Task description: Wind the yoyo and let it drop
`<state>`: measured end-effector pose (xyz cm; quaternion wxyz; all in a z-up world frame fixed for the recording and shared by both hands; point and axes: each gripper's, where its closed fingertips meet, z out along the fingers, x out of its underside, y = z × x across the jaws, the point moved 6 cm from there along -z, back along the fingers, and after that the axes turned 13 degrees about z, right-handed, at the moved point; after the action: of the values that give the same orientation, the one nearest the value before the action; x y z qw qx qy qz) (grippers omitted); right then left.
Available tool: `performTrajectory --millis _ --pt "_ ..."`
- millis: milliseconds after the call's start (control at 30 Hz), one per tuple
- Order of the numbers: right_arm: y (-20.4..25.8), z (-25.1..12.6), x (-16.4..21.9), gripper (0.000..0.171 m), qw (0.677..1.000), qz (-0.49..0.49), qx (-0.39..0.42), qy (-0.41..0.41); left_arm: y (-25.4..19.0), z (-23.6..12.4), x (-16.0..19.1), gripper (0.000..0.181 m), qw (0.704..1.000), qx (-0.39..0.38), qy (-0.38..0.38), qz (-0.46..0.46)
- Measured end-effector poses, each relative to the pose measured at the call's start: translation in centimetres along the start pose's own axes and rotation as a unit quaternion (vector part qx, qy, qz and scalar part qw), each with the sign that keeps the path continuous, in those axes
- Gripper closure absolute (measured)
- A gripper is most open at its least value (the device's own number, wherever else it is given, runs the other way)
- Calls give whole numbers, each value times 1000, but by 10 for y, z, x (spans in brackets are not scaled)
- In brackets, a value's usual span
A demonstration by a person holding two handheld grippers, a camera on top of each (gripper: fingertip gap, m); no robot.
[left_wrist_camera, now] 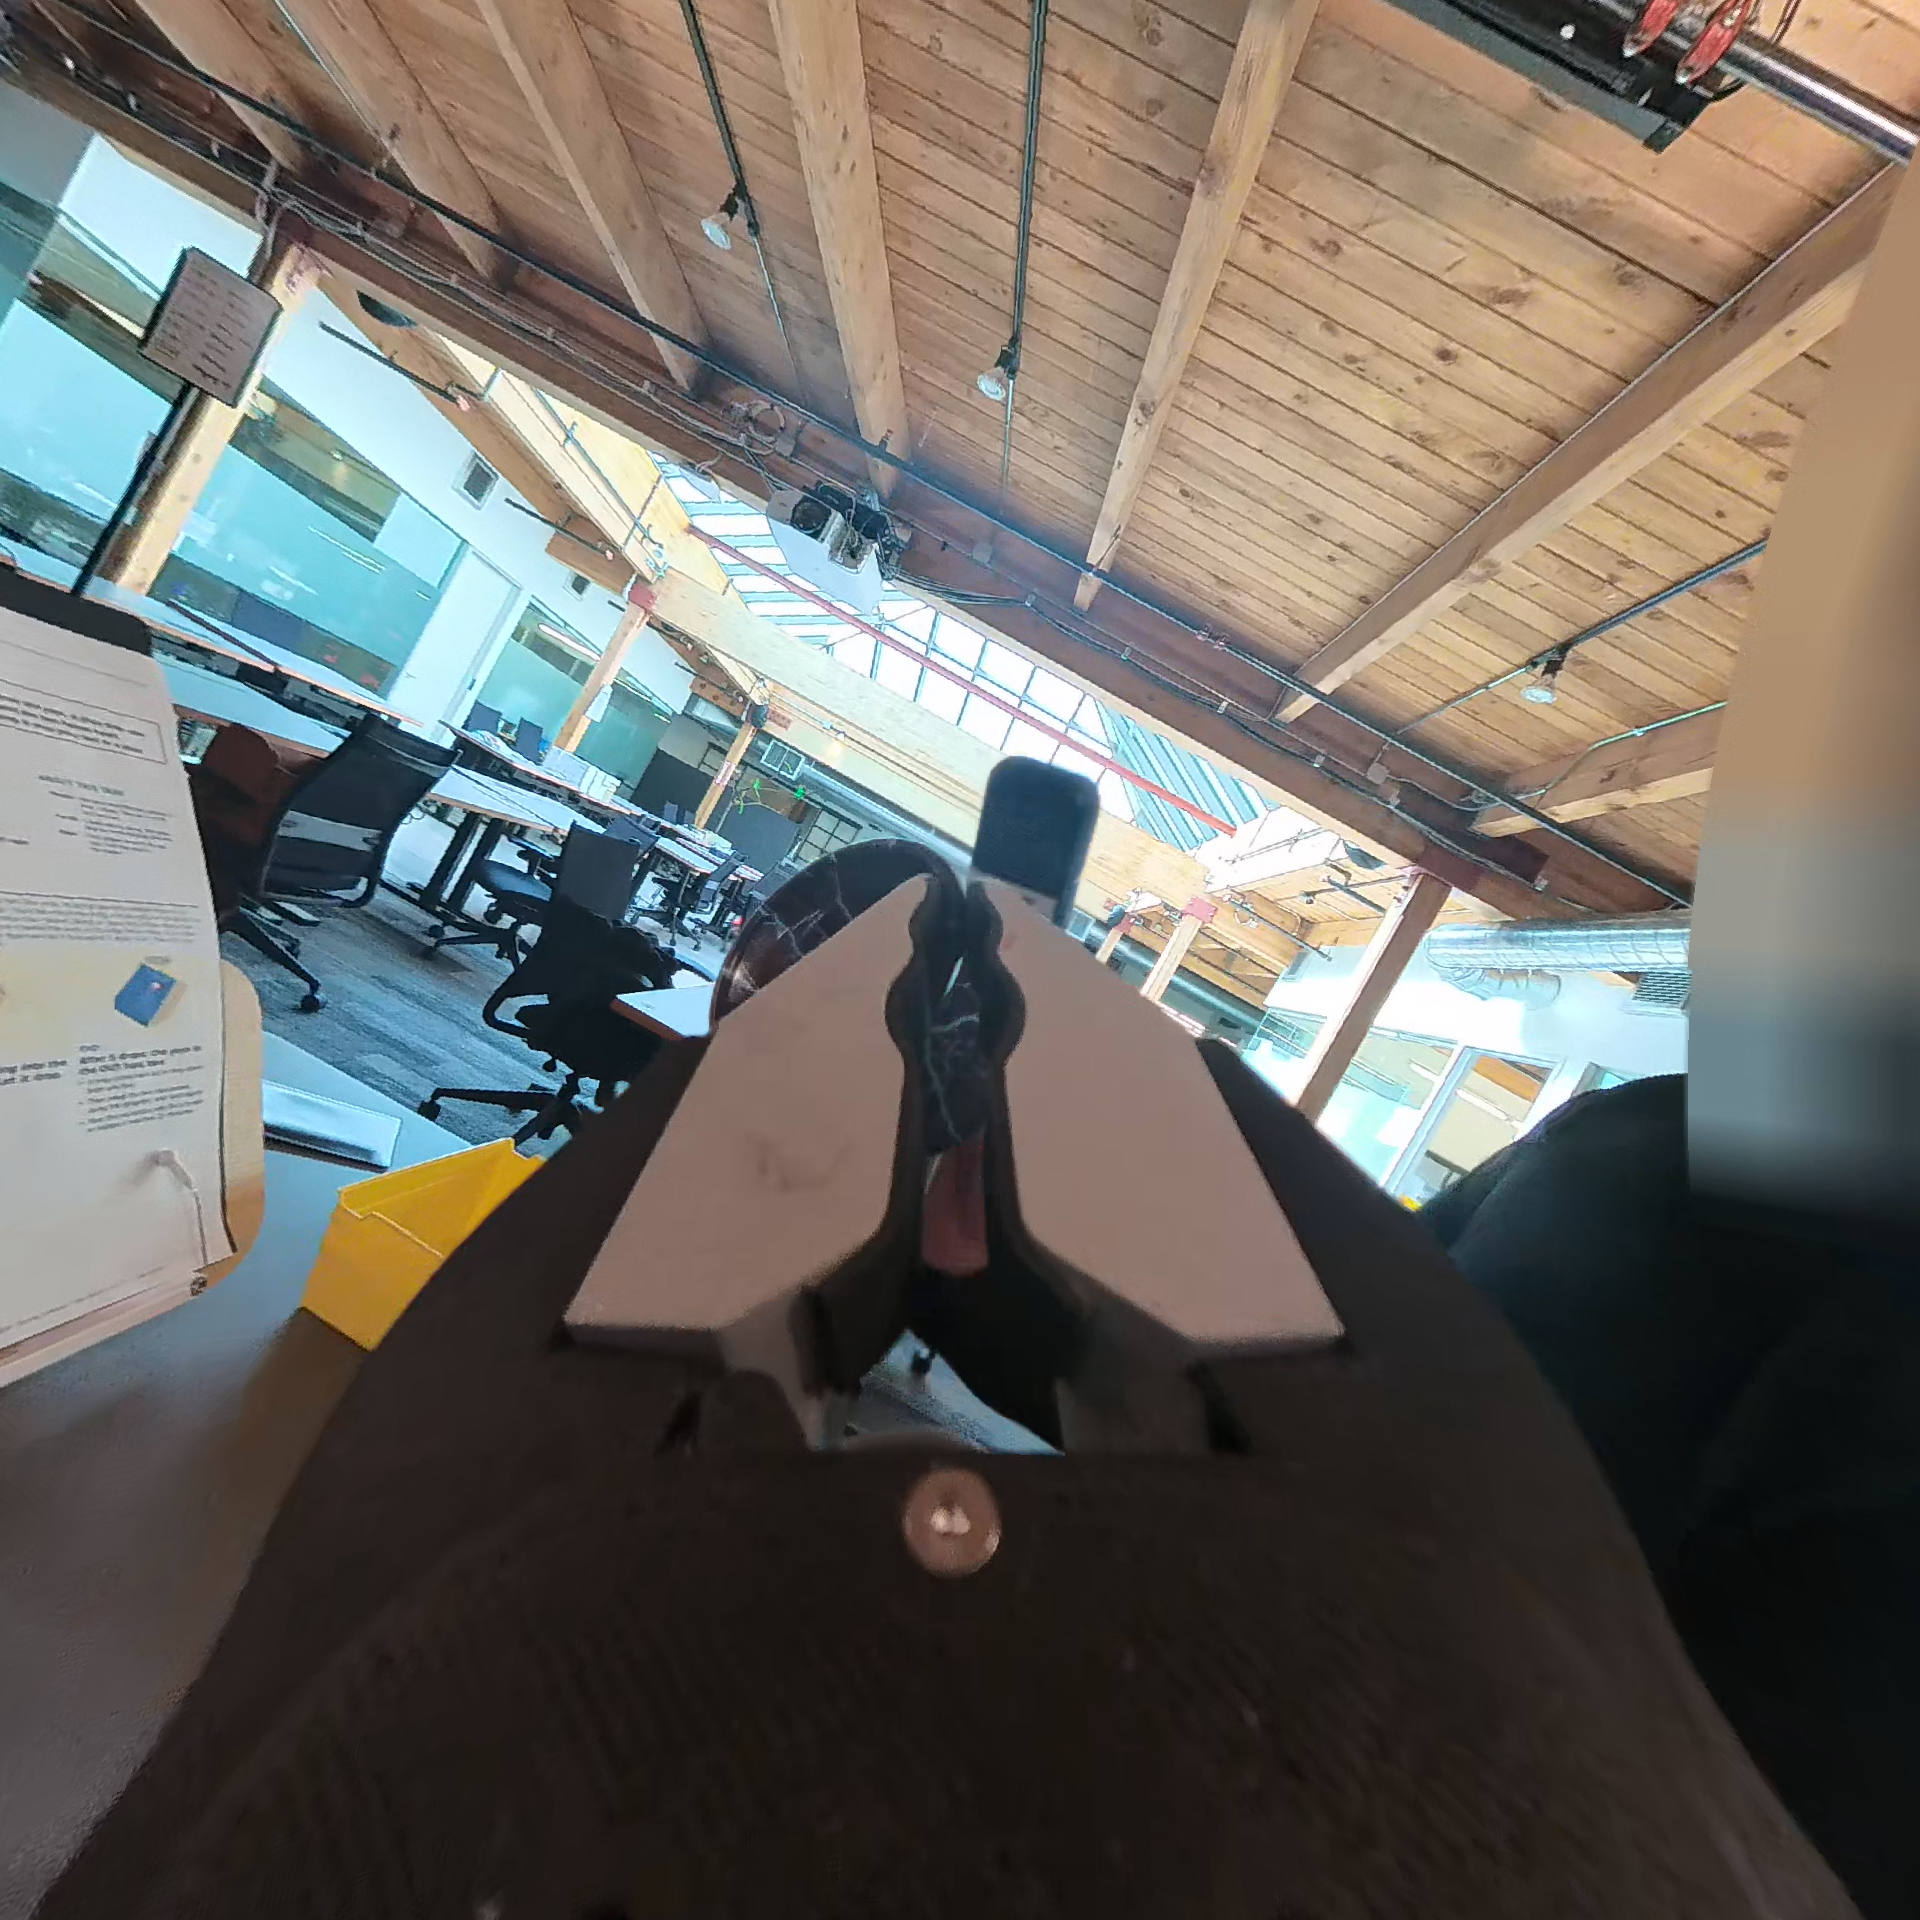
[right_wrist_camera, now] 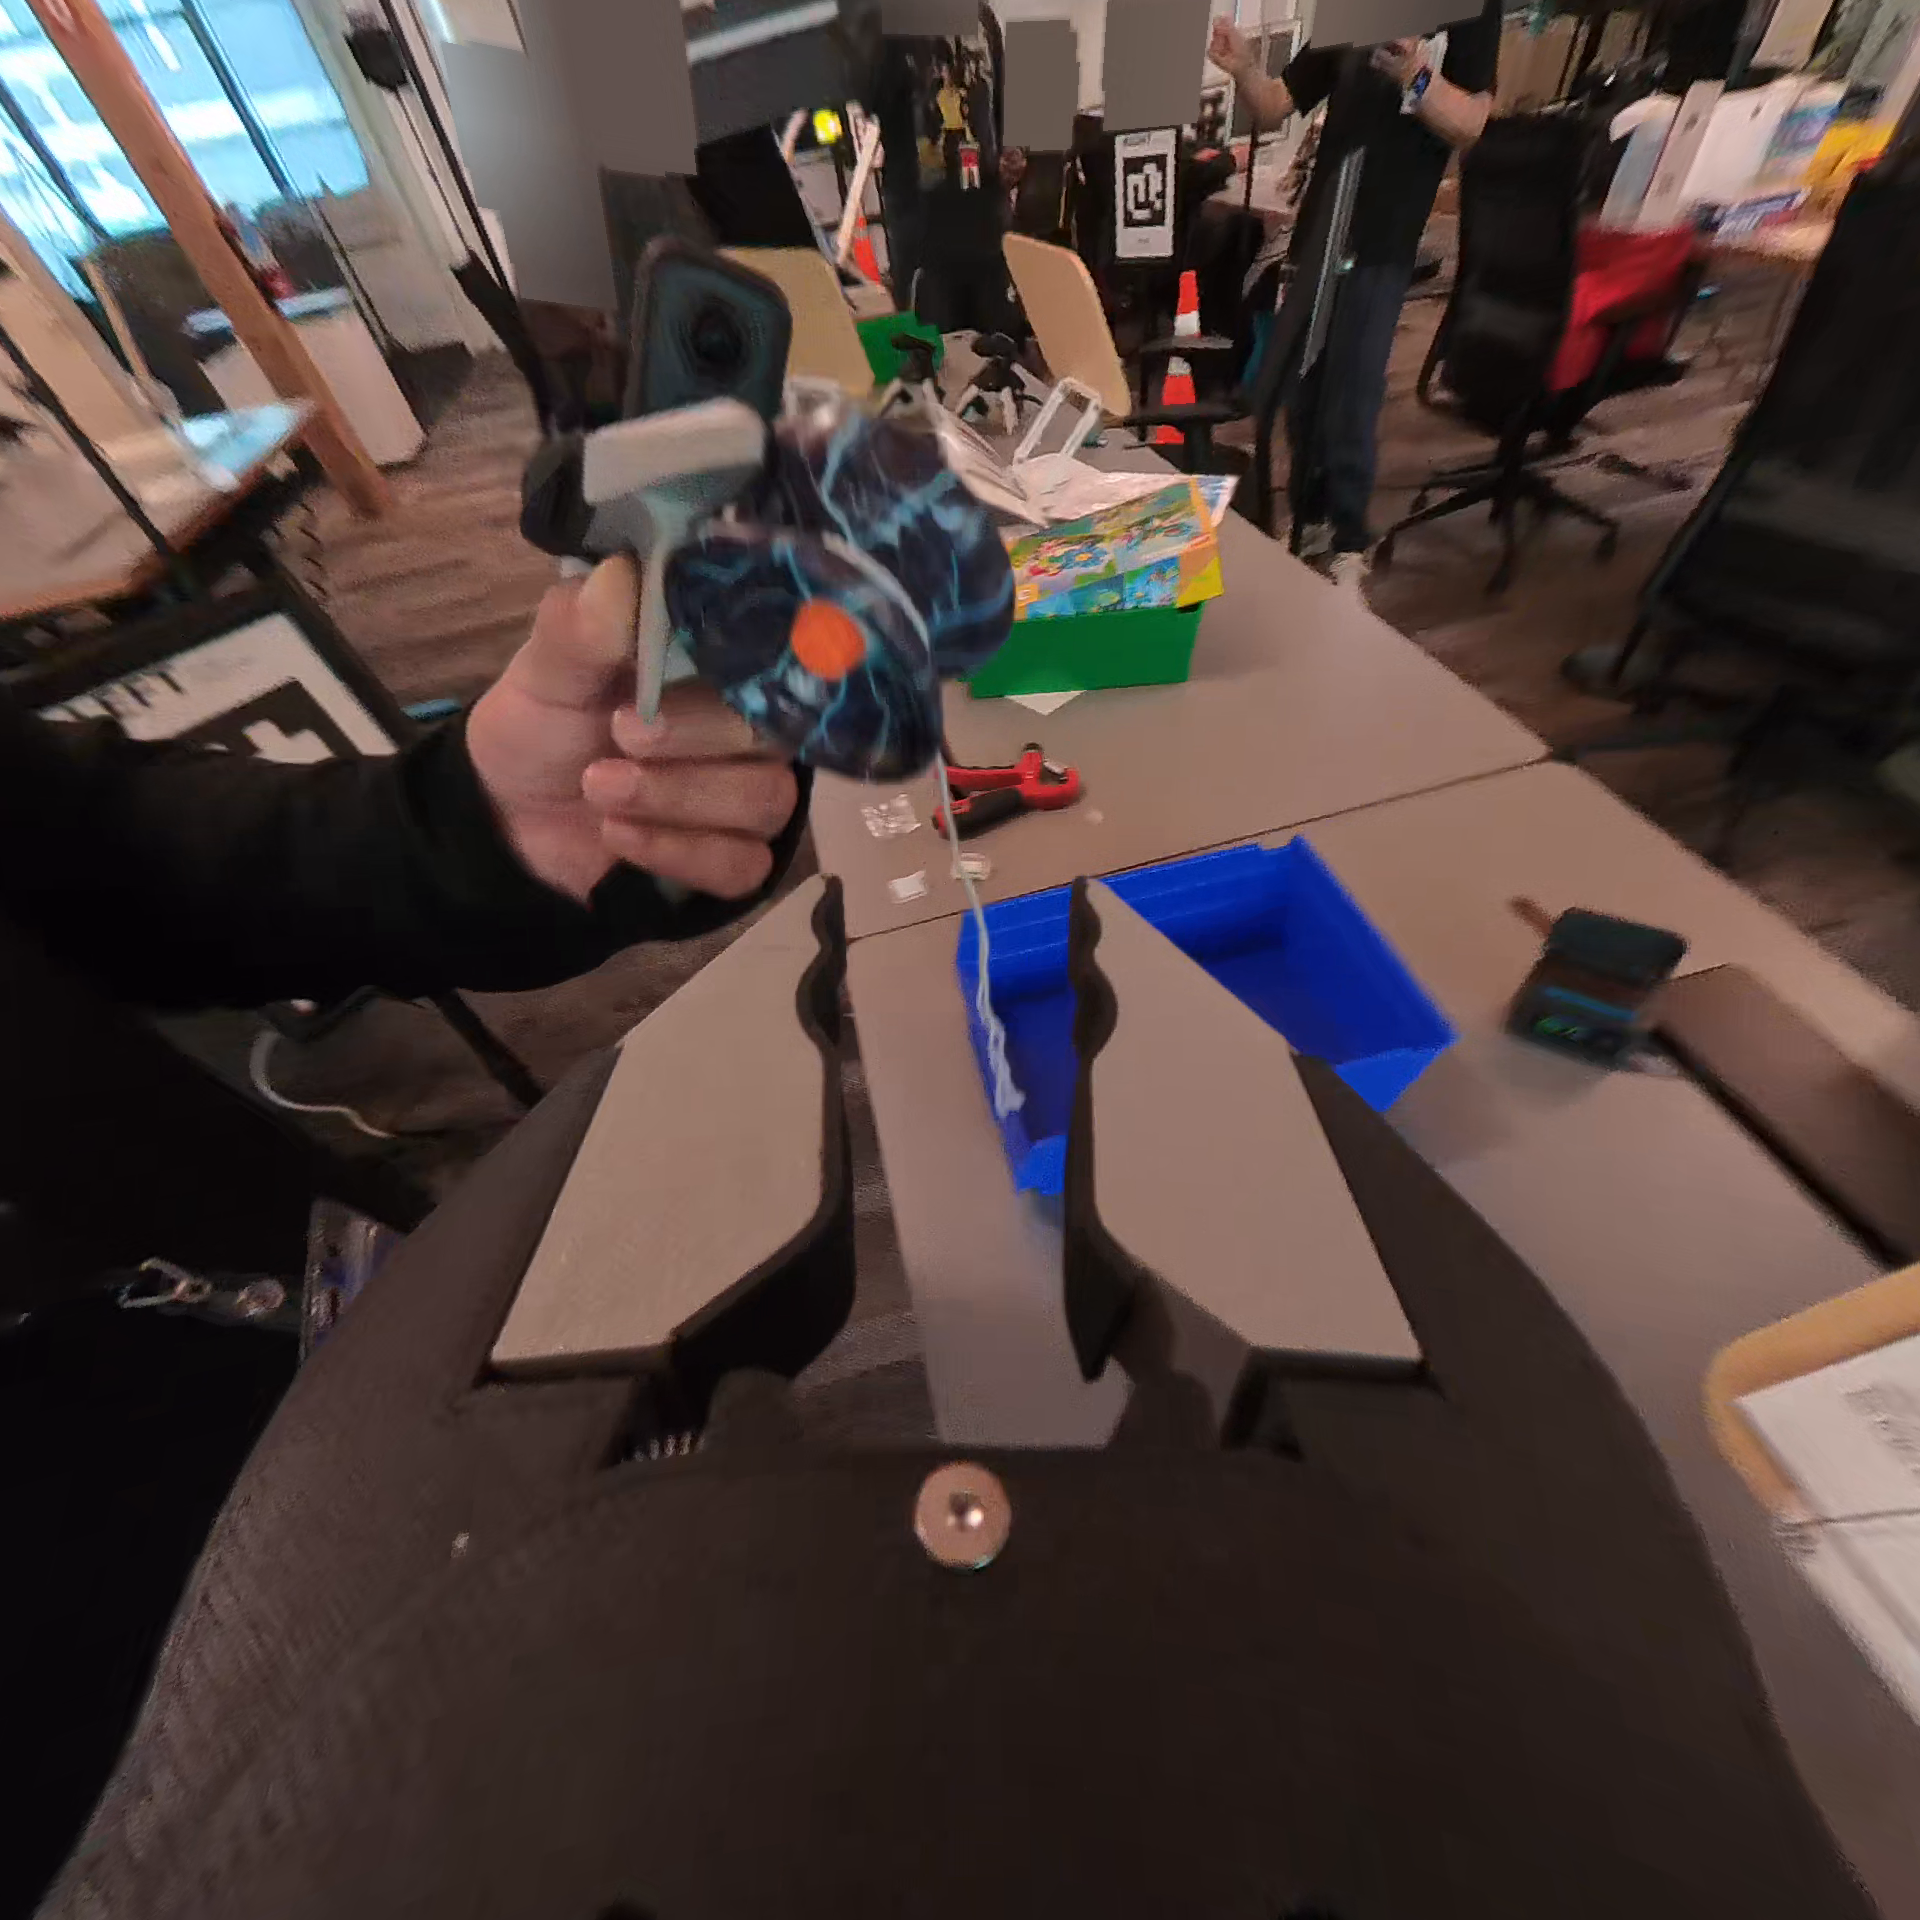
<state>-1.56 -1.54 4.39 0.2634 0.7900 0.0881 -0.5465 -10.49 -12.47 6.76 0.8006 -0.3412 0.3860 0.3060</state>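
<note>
Currently my left gripper (right_wrist_camera: 821, 540) pinches the dark marbled yoyo (right_wrist_camera: 831, 623) aloft above the table (right_wrist_camera: 1247, 707), its white string (right_wrist_camera: 982, 987) dangling unwound, so winding seems underway; next, my right gripper (right_wrist_camera: 956, 904), fingers spread and empty, should catch that string.

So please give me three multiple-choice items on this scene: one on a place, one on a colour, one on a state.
1. Where does the string hang?
A. Above the blue bin
B. Inside the green bin
C. Across the clipboard

2. What colour is the yoyo hub?
A. Orange
B. White
C. Green

3. How is the right gripper?
A. Shut on the string
B. Open, empty
C. Shut on the yoyo

Key: 1 A, the string dangles in front of the blue bin. 2 A, an orange disc sits at its centre. 3 B, the table shows between its fingers; the left gripper holds the yoyo.
</note>
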Motion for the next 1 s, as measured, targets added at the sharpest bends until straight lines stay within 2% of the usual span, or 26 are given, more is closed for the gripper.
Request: performTrajectory --millis 67,133,200,333,500,633,733,800,900,1000 --pt "9 5 -12 136 999 -33 4 5 -2 3 2 180 1000 5 -1 -3" --pt "15 8 -19 147 998 -60 9 6 -4 4 3 180 1000 8 -1 -2" --pt "19 8 -22 170 996 -86 20 7 -6 4 6 181 1000 11 2 -1" --pt "21 6 -22 171 987 -142 51 50 -8 0 11 181 999 17 30 14" --pt "18 1 -20 171 968 -204 74 125 -8 -5 27 181 984 25 170 42" --pt "20 2 -16 171 934 -286 120 177 -5 -5 36 176 957 2 278 89" --pt "21 3 -13 171 900 -349 163 203 -4 -4 37 161 942 -15 317 108" --pt "23 4 -11 171 888 -373 175 203 -3 -3 36 167 939 -21 329 102" --pt "26 4 -10 171 888 -379 177 193 -3 -3 36 178 938 -15 328 110" --pt "19 6 -11 171 919 -324 171 144 -4 -1 36 181 942 -20 313 120"
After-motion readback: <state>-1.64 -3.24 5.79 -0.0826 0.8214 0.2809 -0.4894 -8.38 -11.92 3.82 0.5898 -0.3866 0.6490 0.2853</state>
